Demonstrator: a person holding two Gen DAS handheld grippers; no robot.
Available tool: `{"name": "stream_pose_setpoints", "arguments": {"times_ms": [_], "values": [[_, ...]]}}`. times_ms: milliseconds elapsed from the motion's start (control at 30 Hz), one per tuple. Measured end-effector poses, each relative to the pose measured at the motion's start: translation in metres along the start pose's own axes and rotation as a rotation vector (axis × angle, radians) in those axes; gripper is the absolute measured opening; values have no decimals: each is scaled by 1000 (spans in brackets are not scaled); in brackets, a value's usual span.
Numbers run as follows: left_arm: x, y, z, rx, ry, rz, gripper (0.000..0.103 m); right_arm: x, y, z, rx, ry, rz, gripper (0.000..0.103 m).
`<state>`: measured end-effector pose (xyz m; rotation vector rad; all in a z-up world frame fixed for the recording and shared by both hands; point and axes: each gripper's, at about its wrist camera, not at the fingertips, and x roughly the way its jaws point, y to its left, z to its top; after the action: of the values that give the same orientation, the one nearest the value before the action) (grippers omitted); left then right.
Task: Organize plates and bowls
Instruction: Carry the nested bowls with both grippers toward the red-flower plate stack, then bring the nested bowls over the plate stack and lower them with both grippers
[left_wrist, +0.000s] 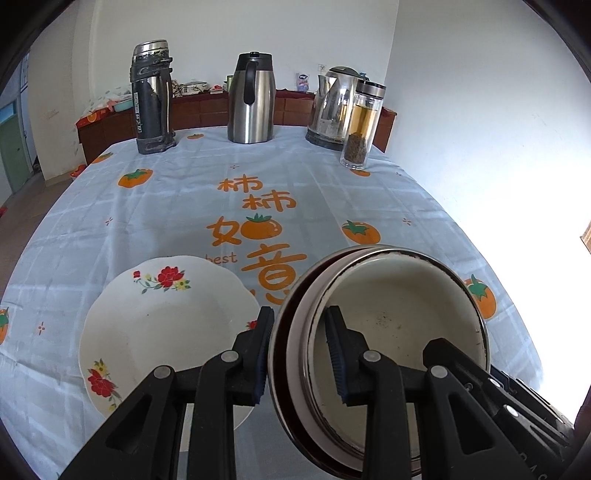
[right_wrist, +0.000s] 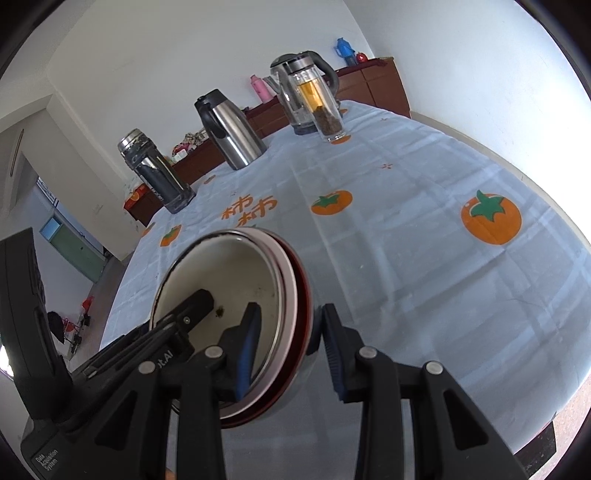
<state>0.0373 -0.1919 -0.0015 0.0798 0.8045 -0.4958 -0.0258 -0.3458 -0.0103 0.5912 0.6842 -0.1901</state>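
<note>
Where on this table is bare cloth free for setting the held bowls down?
The middle cloth between the floral plate and the far row, thermos to tea bottle, is bare. So is the cloth right of the bowl stack. That far row is crowded.

on the table with the persimmon-print cloth (left_wrist: 155, 221), a white scalloped plate with red flowers (left_wrist: 162, 332) lies at seven o'clock in the left wrist view. just beside it, toward five o'clock, a stack of round nested metal bowls (left_wrist: 399, 332) is tilted on its rim. the left gripper (left_wrist: 301, 354) straddles the stack's near-left rim, one finger inside, one outside. the right gripper (right_wrist: 286, 350) straddles the opposite rim likewise. at the far edge, from eleven to one o'clock: a dark cylindrical flask (left_wrist: 152, 98), a steel carafe with a black handle (left_wrist: 251, 99), a steel electric kettle (left_wrist: 332, 107), and before the kettle a clear glass tea bottle (left_wrist: 362, 125).
</note>
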Motion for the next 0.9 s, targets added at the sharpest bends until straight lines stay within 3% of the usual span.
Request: {"name": "stream_pose_setpoints", "arguments": {"times_ms": [900], "values": [[-25,57,-8,-65,-14,39,32,10,52,-21,-54,25,41,34]]}}
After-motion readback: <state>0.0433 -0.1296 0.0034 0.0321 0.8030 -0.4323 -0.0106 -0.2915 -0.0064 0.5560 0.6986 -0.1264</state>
